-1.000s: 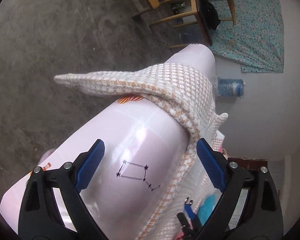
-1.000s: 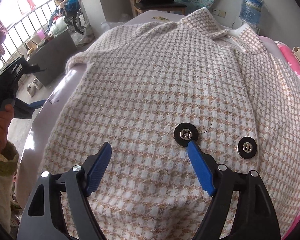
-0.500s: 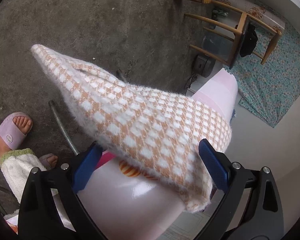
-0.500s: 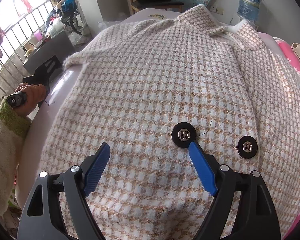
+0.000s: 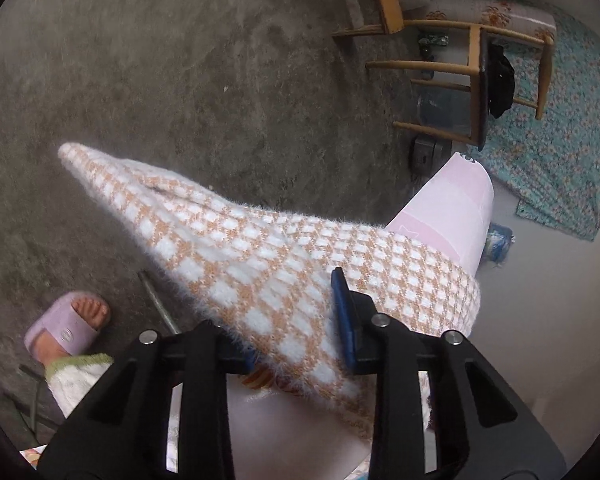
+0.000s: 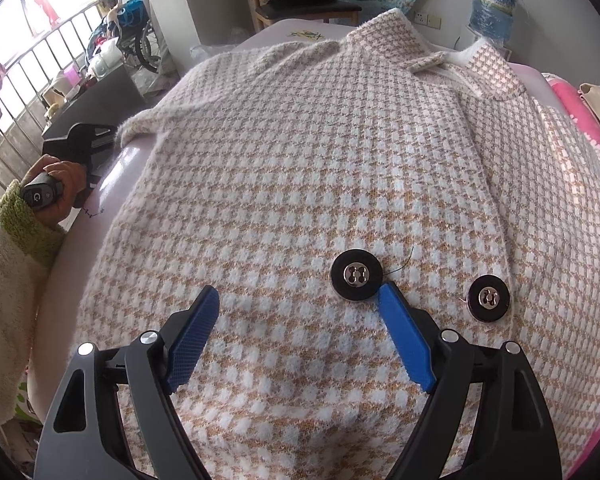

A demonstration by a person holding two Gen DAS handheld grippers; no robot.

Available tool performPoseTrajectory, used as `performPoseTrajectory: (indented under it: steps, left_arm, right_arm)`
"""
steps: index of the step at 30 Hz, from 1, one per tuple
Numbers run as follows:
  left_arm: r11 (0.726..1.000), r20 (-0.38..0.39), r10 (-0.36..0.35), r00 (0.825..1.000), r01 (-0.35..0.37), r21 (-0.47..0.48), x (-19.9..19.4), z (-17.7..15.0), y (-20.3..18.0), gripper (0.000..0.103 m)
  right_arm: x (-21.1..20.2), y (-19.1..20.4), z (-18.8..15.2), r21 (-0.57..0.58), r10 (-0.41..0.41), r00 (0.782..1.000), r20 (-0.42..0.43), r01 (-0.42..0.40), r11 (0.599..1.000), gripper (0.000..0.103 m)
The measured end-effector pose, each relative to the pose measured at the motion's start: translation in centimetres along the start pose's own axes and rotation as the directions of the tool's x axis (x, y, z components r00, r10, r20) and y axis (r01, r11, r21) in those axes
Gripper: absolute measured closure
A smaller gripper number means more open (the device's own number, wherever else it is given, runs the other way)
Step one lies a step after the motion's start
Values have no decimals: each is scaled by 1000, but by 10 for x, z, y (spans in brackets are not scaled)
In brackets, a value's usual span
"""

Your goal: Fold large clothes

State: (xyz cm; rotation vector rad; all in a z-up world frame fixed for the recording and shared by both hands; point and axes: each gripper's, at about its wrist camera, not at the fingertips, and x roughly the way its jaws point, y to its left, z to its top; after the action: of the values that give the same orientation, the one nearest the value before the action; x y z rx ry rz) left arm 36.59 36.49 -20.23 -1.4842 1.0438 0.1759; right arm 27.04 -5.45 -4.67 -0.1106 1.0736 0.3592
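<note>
Now the left gripper (image 5: 296, 312) is closing on the coat's (image 6: 320, 184) sleeve (image 5: 236, 248), which hangs off the tabletop's (image 5: 456, 208) left edge. Spread flat, the coat lies under the wide, empty right gripper (image 6: 300, 308), beside 2 buttons (image 6: 357, 275).

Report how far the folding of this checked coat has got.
Done: the coat lies spread front-up on the pink table, buttons showing. In hand: the left gripper jaws are closing on the sleeve that hangs off the table edge. The right gripper hovers open over the body. Left: every fold; none shows yet.
</note>
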Motion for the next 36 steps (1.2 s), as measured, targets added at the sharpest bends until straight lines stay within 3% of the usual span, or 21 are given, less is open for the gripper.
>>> performPoseTrajectory:
  steps: [2, 3, 5, 7, 9, 10, 11, 12, 13, 15, 16, 17, 18, 19, 21, 23, 26, 32, 34, 36]
  left_arm:
    - [986, 98, 73, 992, -87, 145, -25, -9, -32, 87]
    - [963, 167, 109, 980, -145, 225, -40, -16, -52, 88]
    - [884, 312, 124, 942, -248, 395, -69, -42, -100, 89]
    - [738, 456, 79, 887, -359, 571, -96, -88, -154, 90]
    - [537, 538, -19, 843, -445, 717, -114, -151, -201, 90]
    - [440, 547, -66, 834, -468, 767, -117, -182, -218, 90]
    - [341, 538, -107, 836, -478, 810, -117, -214, -232, 89]
    - [247, 512, -133, 848, -472, 846, -115, -246, -241, 89]
    - [176, 482, -139, 865, -458, 871, -110, -271, -245, 88]
    - [75, 402, -112, 909, -396, 915, -95, -314, -241, 79]
    - [48, 351, -81, 933, -348, 936, -86, -330, -234, 65]
    - [33, 296, -55, 954, -295, 955, -78, -342, -226, 54]
    - [28, 252, -30, 967, -251, 968, -70, -352, -217, 37]
    - [27, 221, -9, 975, -220, 975, -62, -359, -206, 28]
    - [14, 196, 34, 980, -197, 980, -48, -367, -182, 25]
    - [35, 196, 89, 977, -200, 979, -37, -367, -156, 21]
    - [61, 230, 160, 960, -242, 968, -22, -357, -131, 19]
    - [71, 341, 295, 893, -377, 924, 2, -327, -94, 16]
    - [73, 346, 301, 889, -383, 921, 4, -321, -88, 13]
    - [55, 355, 289, 889, -386, 921, 1, -321, -83, 11]
  right_arm:
    - [-4, -1, 0, -1, -5, 1000, 10, 5, 1000, 23]
    - [-6, -1, 1, -1, -6, 1000, 17, 6, 1000, 23]
    - [-14, -3, 1, -2, -13, 999, 36, 13, 1000, 23]
    - [-23, -5, 1, -3, -21, 998, 59, 21, 1000, 23]
    - [-31, -8, 0, -2, -32, 996, 82, 32, 999, 23]
    - [-34, -10, -1, 1, -38, 995, 91, 38, 999, 23]
    - [-38, -12, -2, 5, -43, 994, 99, 42, 999, 23]
    - [-41, -14, -2, 11, -45, 993, 106, 44, 999, 23]
    - [-45, -17, -4, 19, -47, 993, 111, 46, 999, 23]
    - [-51, -23, -8, 34, -54, 991, 119, 50, 998, 23]
    - [-55, -27, -11, 42, -60, 991, 121, 56, 998, 23]
    - [-57, -30, -14, 50, -65, 991, 120, 60, 997, 23]
    - [-59, -34, -19, 59, -70, 991, 116, 63, 996, 23]
    - [-61, -38, -23, 67, -75, 991, 111, 67, 995, 23]
    - [-61, -48, -30, 84, -86, 992, 92, 78, 993, 23]
    - [-59, -58, -39, 109, -89, 994, 70, 81, 991, 23]
    - [-54, -71, -49, 149, -80, 996, 48, 72, 986, 23]
    - [-32, -74, -55, 146, -82, 997, -8, 82, 986, 14]
    - [-26, -73, -56, 132, -90, 996, -12, 91, 987, 10]
    - [-22, -74, -55, 136, -102, 995, -25, 104, 985, 6]
